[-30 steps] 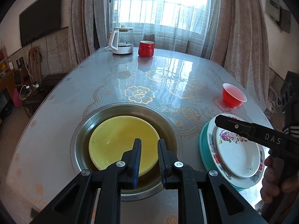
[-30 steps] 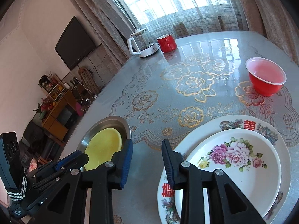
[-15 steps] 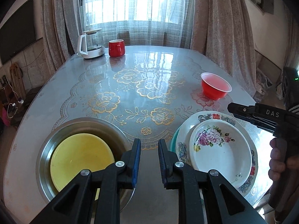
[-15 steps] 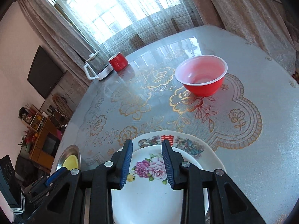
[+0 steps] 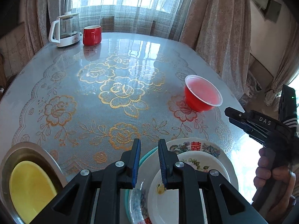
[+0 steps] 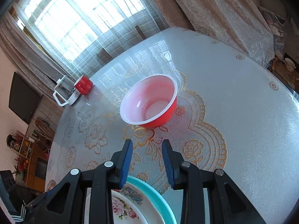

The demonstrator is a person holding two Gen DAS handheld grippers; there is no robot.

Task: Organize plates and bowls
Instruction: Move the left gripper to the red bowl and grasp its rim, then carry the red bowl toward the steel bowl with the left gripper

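Nearest, stacked floral white plates (image 5: 198,160) on a teal plate (image 6: 158,197) at the table's near edge, under the left gripper (image 5: 149,160), narrowly parted, empty. Right gripper (image 6: 147,165) likewise gapped, empty, above bare patterned tablecloth (image 6: 243,112). Farther, red plastic bowl (image 6: 149,102), clear all round.

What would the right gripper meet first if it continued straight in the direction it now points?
Most likely the bare tablecloth just short of the red bowl. The right gripper points down toward the table, its fingers empty, with the bowl ahead and slightly above the gap in the view. Depth is unclear, so it might reach the bowl's near wall instead.
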